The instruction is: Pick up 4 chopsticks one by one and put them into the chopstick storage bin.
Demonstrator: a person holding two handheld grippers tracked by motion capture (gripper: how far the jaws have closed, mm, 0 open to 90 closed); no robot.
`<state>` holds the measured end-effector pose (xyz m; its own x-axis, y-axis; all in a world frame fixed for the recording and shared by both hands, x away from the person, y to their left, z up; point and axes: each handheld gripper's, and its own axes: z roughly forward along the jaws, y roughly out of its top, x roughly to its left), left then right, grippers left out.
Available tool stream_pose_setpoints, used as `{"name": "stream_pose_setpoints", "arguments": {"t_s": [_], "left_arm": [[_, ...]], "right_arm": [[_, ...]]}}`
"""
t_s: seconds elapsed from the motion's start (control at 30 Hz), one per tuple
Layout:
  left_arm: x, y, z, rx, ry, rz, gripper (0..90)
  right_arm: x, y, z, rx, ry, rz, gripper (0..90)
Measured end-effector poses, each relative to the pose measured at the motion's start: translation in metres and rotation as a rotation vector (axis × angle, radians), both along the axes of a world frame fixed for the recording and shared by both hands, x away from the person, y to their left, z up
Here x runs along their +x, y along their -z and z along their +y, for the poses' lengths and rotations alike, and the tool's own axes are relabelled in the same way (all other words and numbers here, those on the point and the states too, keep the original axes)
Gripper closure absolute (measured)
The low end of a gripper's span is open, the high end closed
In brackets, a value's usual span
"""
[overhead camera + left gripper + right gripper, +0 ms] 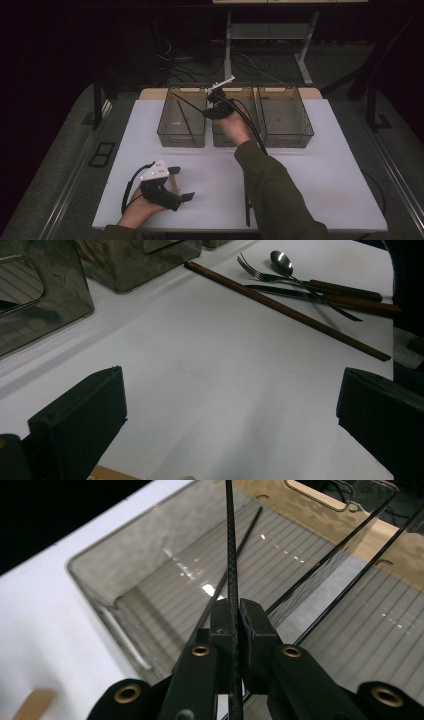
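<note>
My right gripper (234,605) is shut on a thin black chopstick (230,535), held over the left grey bin (140,545). A second black chopstick (245,537) lies on that bin's ribbed floor. From above, the right gripper (207,111) hangs at the wall between the left bin (181,136) and the middle bin (223,141), and the held chopstick (187,102) slants out over the left one. My left gripper (182,183) rests low near the table's front left. Its jaws stand wide open with bare table between them (230,385).
A third grey bin (287,137) stands at the back right. A long brown chopstick (280,307), a fork (260,275), a spoon (282,262) and a knife (280,290) lie together on the white table (325,170) beyond the left gripper.
</note>
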<state>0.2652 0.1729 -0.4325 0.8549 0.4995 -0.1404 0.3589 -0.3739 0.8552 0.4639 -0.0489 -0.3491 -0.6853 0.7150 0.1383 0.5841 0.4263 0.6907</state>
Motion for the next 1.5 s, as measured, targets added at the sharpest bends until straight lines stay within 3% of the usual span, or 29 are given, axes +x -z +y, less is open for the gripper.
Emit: {"name": "stream_pose_setpoints", "arguments": {"t_s": [0.47,0.83,1.27,1.5], "left_arm": [[0.0,-0.001,0.0,-0.008,0.001,0.002,0.0],[0.0,-0.001,0.0,-0.013,0.004,0.003,0.0],[0.0,-0.001,0.001,-0.012,0.0,-0.001,0.0],[0.001,-0.002,0.002,-0.012,-0.002,-0.004,0.0]], "right_arm": [[0.025,0.009,0.029,-0.08,0.035,0.019,85.3],[0.027,0.016,0.042,-0.073,0.037,0.037,84.1],[0.024,0.008,0.032,-0.005,-0.019,0.034,61.5],[0.013,0.005,0.021,0.029,-0.054,0.014,49.8]]}}
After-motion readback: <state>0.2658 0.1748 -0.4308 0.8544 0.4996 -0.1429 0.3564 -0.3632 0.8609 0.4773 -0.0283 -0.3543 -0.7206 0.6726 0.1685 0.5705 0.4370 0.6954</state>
